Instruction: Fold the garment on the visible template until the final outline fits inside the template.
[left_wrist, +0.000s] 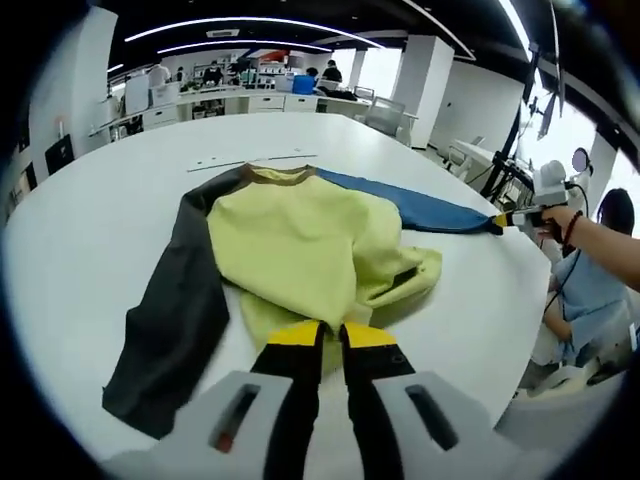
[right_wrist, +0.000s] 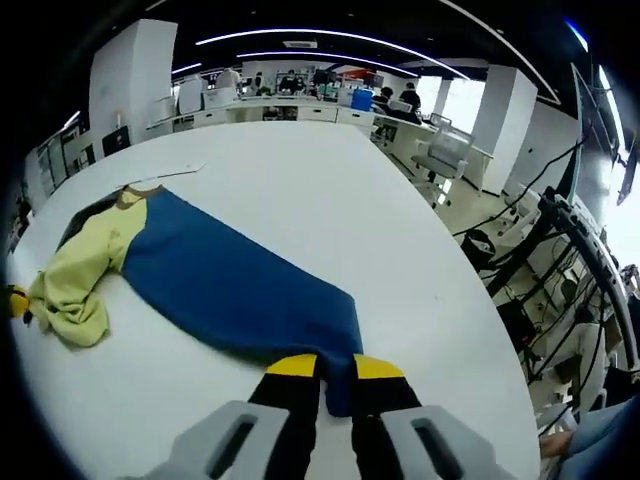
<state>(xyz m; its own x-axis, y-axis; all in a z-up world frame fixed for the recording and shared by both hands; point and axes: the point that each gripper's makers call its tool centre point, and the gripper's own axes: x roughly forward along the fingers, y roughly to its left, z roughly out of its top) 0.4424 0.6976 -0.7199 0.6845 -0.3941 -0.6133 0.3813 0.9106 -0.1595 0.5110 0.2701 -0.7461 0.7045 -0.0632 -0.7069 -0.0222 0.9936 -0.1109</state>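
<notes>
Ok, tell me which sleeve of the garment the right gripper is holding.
The blue sleeve. The right gripper pinches its cuff end, stretched away from the yellow body; the dark grey sleeve lies loose on the table.

Bright ceiling strips, window glare, fisheye-warped edges

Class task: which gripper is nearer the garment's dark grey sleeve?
Left. The left gripper grips the yellow hem beside the dark grey sleeve; the right gripper holds the blue sleeve cuff, stretched out the opposite way.

The garment's (left_wrist: 300, 240) lower hem is hidden behind the left hand-held gripper (left_wrist: 330, 335).
</notes>
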